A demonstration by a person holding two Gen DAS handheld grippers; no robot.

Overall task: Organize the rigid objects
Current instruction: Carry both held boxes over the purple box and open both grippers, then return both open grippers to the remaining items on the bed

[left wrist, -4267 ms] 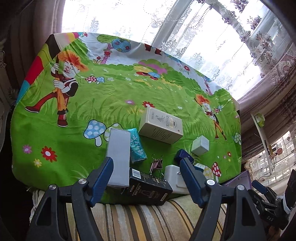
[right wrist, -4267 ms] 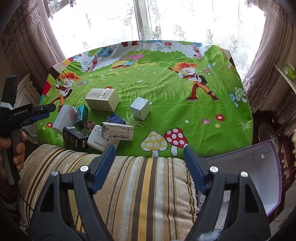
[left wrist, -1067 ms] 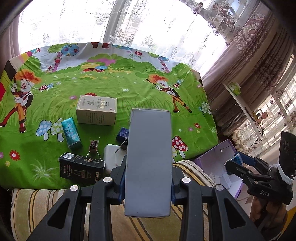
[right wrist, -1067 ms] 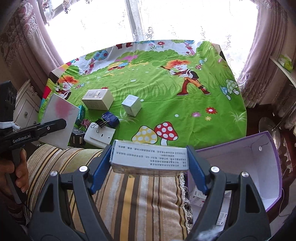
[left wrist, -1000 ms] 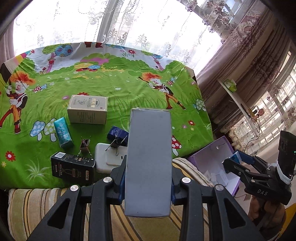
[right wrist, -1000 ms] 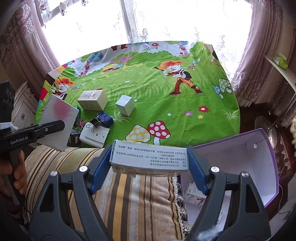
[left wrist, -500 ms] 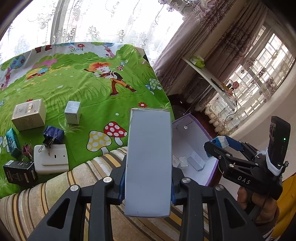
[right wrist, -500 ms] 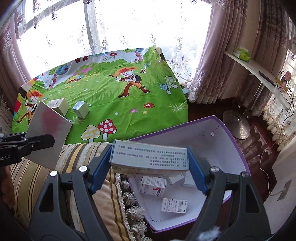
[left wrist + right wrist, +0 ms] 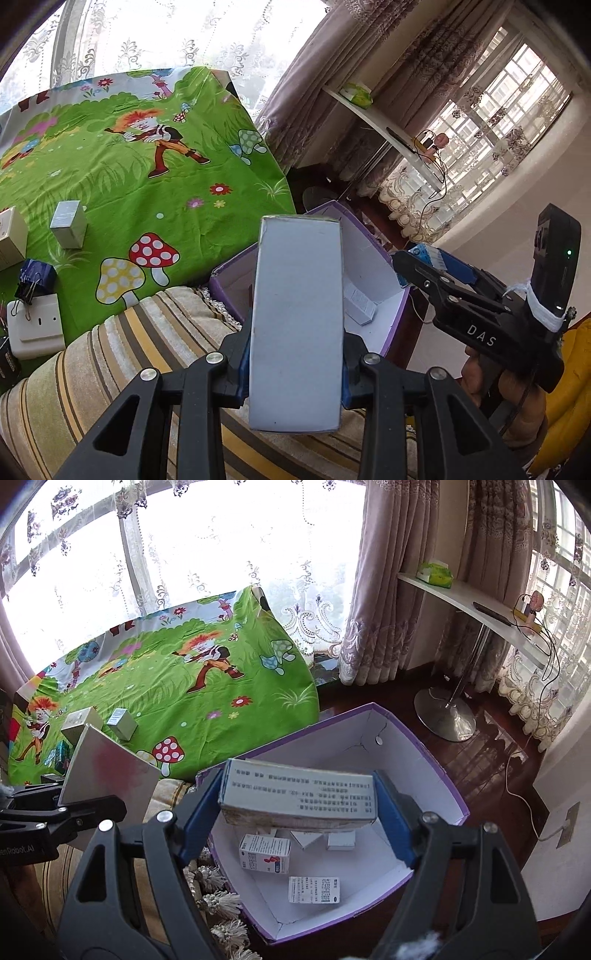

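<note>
Right wrist: printed carton (image 9: 299,797) in right gripper (image 9: 297,805) above purple box (image 9: 424,771).

2 grippers, 2 held boxes (image 9: 299,797), roughly 4 boxes in bin (image 9: 436,775).

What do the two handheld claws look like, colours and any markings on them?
Both are black plastic frames with silver rivets and blue finger pads. The right claw has white "DAS" lettering and a black device tied on with white cord, its green light on. The left claw is lettered "GenRobot.AI", partly cut off.
</note>
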